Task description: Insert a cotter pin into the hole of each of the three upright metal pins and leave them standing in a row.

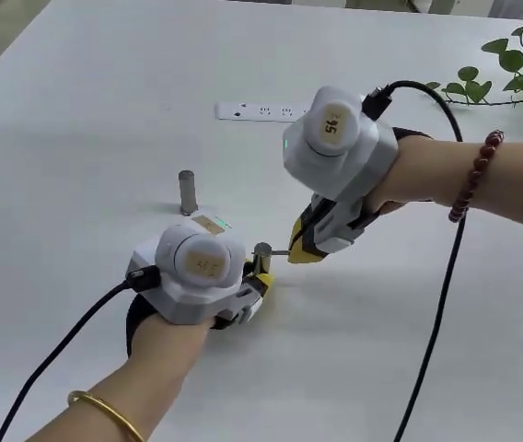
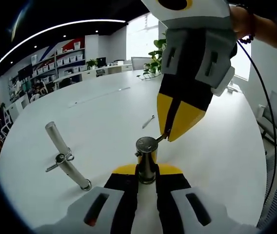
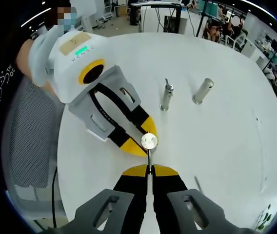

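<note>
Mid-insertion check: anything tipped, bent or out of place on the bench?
Nothing stands out. The fitted metal pin and the bare metal pin stand upright; the spare cotter pin lies flat on the table, apart from them.

Tallying now: metal pins point(image 2: 147, 153) point(image 2: 56, 139) point(image 2: 75, 173): three | cotter pins point(image 3: 149, 158) point(image 2: 148, 122) point(image 2: 66, 158): three | grippers point(image 1: 261, 276) point(image 1: 298, 251): two | power strip point(image 1: 261, 111): one | plant point(image 1: 510, 64): one

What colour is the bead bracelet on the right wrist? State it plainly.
Dark reddish-brown. The bead bracelet shows best in the head view.
</note>
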`<state>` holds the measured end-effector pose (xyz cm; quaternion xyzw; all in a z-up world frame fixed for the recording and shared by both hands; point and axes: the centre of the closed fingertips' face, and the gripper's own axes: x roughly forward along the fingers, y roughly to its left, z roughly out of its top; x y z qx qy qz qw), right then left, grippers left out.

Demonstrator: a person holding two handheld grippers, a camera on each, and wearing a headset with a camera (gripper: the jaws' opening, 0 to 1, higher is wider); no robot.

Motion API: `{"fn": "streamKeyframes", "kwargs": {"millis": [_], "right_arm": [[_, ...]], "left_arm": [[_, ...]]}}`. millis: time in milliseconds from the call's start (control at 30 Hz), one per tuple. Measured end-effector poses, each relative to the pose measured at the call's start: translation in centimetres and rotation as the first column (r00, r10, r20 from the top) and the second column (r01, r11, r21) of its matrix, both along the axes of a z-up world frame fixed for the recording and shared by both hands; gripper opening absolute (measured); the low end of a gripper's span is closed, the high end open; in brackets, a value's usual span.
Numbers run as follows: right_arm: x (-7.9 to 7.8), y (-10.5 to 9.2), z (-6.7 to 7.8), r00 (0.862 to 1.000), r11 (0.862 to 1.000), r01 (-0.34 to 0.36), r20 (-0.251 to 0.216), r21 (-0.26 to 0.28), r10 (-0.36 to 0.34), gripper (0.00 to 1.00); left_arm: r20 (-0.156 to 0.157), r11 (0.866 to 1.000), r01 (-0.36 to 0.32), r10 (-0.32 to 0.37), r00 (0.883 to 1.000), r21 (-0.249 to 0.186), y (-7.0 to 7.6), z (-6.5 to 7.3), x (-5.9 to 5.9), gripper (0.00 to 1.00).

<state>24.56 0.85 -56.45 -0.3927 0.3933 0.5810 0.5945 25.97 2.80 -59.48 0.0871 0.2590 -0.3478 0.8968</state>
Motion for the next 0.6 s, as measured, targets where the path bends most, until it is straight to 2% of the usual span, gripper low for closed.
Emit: {"fn": "streamKeyframes", "kwargs": {"millis": [300, 600], "right_arm": [[-0.1, 0.8, 0.0, 1.000, 1.000, -0.001, -0.003, 0.023, 0.001, 0.00], [-0.3, 1.6, 0.2, 0.999, 0.996, 0.050, -0.025, 0.075, -0.048, 0.00]], "left_arm": [[0.001, 1.000, -0.016, 0.016, 1.000, -0.002, 0.1, 0.0, 0.0, 0.10], [0.001, 0.999, -0.033, 0.033, 0.999, -0.007, 0.1, 0.0, 0.0, 0.10]]}}
